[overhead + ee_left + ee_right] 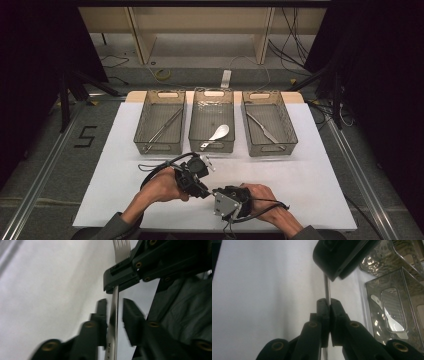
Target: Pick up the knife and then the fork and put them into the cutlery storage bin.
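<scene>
Right jaws: pinched tight on the fork's [326, 288] slim handle; the right gripper [327, 305] has it clamped, pads meeting on the steel.
Left jaws: standing a little apart either side of the same handle in the left gripper view; the left gripper [114, 305] is not pressing, gap visible on both sides.
Fork position: held up off the tabletop [310, 185] between the two hands, near the front edge, tines [121, 248] pointing away past the right gripper's body.
Judged step: looks like a hand-over, right taking, left letting go.
Handling: stiff, light, polished metal, so likely slippery; the flat handle near mid-length is the sensible place to take hold, clear of the tines.
Count, cutlery: one fork in hand, one spoon [218, 134], one knife [264, 130], one pair of tongs [161, 131].
Count, baskets: three, side by side at the far edge – left basket [140, 131] with the tongs, middle basket [194, 131] with the spoon, right basket [290, 131] with the knife.
</scene>
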{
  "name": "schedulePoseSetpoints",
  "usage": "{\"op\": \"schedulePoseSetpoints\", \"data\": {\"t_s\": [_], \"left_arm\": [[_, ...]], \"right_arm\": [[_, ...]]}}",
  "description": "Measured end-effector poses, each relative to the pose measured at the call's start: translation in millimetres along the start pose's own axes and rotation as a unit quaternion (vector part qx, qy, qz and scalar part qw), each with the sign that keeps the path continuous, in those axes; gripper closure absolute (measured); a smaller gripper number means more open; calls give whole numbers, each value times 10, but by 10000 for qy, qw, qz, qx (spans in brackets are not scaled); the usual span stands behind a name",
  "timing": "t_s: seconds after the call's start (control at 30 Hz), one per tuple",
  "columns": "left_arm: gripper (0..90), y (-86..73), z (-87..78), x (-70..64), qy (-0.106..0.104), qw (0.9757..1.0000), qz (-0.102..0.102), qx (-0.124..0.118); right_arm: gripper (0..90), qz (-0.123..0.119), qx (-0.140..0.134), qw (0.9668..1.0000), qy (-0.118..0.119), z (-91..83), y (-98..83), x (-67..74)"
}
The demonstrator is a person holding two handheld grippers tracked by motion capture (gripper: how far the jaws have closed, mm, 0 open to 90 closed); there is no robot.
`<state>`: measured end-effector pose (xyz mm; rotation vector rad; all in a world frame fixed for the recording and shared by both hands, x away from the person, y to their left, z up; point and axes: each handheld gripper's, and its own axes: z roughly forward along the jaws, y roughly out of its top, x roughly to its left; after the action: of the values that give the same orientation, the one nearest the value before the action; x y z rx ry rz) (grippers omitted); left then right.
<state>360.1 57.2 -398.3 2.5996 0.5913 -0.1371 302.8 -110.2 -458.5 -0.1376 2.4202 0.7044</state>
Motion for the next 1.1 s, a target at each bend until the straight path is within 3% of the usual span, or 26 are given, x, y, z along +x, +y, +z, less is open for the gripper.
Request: {"op": "schedulePoseSetpoints", "data": {"t_s": [0.1, 0.2, 0.23, 0.27, 0.37, 0.47, 0.53, 0.6, 0.77, 0.93, 0.97, 1.1], "left_arm": [[543, -17, -88, 8, 262, 9995, 51, -169], [444, -52, -179, 44, 501, 9979, 2, -404], [412, -66, -210, 57, 567, 9972, -43, -476], [392, -79, -239, 63, 624, 9963, -55, -586], [325, -119, -327, 74, 869, 9912, -63, -993], [291, -160, -379, 112, 1053, 9856, -135, -1314], [273, -195, -384, 152, 1157, 9806, -197, -1570], [260, -241, -385, 195, 1165, 9768, -307, -1771], [225, -404, -426, 273, 1274, 9635, -402, -2319], [211, -556, -410, 365, 1374, 9551, -531, -2571], [211, -584, -406, 372, 1382, 9548, -537, -2577], [200, -712, -395, 392, 1484, 9488, -622, -2718]], "right_arm": [[882, -56, 37, 10000, -6, -6, -45, -50], [882, 67, 58, 9999, -48, -18, -89, -89], [882, 283, 84, 9995, -127, -29, -99, -83], [882, 206, 94, 9997, -118, -39, -124, -121], [882, 532, 207, 9981, -220, -60, -194, -181], [882, 704, 286, 9966, -308, -87, -291, -280], [882, 998, 270, 9939, -394, -104, -351, -333], [881, 1172, 320, 9915, -456, -128, -422, -396], [881, 1565, 471, 9849, -570, -194, -596, -550], [881, 1910, 448, 9785, -630, -262, -710, -667], [881, 1984, 436, 9770, -648, -278, -726, -694], [881, 2383, 352, 9681, -691, -365, -783, -820]]}}
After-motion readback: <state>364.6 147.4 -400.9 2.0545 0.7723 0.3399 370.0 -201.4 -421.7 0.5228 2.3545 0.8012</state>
